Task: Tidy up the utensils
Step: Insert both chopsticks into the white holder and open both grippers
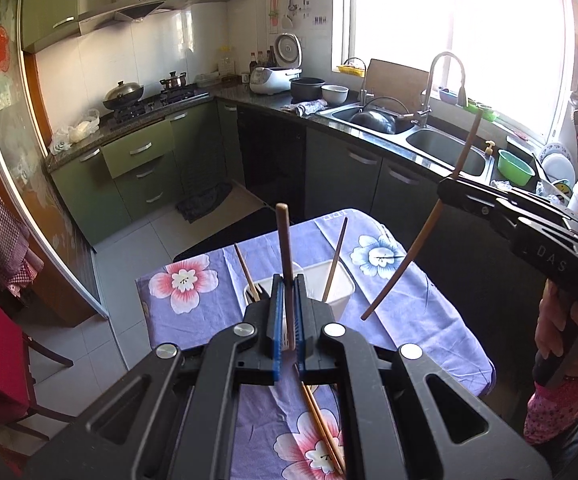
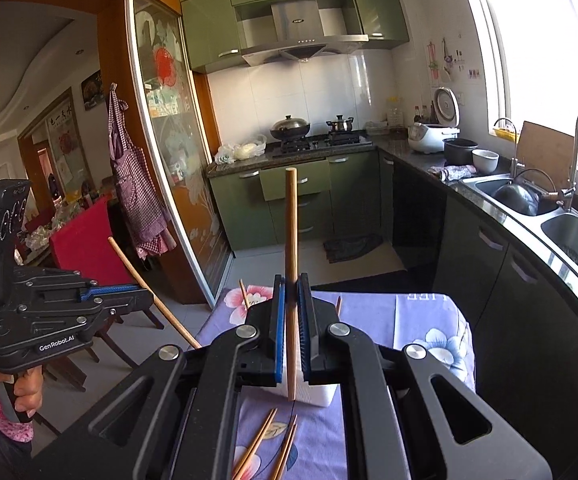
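**Operator:** Wooden chopstick point(image 1: 287, 256) is clamped between the blue pads of my left gripper point(image 1: 288, 280); the jaws are together on it, and it stands nearly upright at 12 o'clock in the left wrist view.

**Checker:** Confirm the right side.

**Operator:** My right gripper point(image 2: 292, 284) has its jaws pressed on a second chopstick point(image 2: 291, 240), also close to upright. In the left wrist view that stick crosses at 2 o'clock.

**Checker:** Location of the container?

**Operator:** White container point(image 1: 339, 280) sits on the desk point(image 1: 429, 320), which carries a purple flowered cloth. It lies directly behind my left jaws, partly hidden. Two more chopsticks point(image 1: 335, 264) lean inside it, one toward 11 o'clock, one toward 1 o'clock.

**Checker:** Loose items?

**Operator:** A loose pair point(image 1: 323, 428) lies flat on the cloth at 6 o'clock, below my left jaws. In the right wrist view, loose sticks also appear at 6 o'clock. Both held chopsticks are clear of the desk.
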Available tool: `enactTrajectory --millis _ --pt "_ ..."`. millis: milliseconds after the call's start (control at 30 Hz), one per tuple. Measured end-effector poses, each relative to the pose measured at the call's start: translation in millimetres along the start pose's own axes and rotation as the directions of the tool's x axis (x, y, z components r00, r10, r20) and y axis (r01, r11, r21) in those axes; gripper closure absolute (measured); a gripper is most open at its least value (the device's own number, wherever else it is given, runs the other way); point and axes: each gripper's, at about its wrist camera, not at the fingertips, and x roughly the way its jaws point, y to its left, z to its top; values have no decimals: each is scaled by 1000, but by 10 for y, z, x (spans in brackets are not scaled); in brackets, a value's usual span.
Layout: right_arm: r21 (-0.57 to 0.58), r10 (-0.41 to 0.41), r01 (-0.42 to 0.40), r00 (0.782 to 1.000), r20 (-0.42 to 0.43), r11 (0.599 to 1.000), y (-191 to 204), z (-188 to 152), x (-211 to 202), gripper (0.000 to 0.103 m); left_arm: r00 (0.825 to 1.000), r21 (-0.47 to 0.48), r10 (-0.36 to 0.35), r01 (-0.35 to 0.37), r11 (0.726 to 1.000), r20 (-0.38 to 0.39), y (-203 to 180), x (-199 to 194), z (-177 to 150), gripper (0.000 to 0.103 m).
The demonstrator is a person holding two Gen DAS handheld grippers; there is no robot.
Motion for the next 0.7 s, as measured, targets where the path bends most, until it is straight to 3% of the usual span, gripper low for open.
enactTrajectory --millis 267,500,700 --pt "23 -33 34 999 -18 999 -141 285 639 96 999 -14 39 -38 999 20 75 389 343 98" --pt "51 -12 18 993 -121 999 -336 21 1274 96 999 -29 29 -30 999 -13 176 760 386 100" --pt "53 0 8 989 -150 999 -373 -201 1436 96 999 -18 15 -16 1000 -42 164 851 331 100"
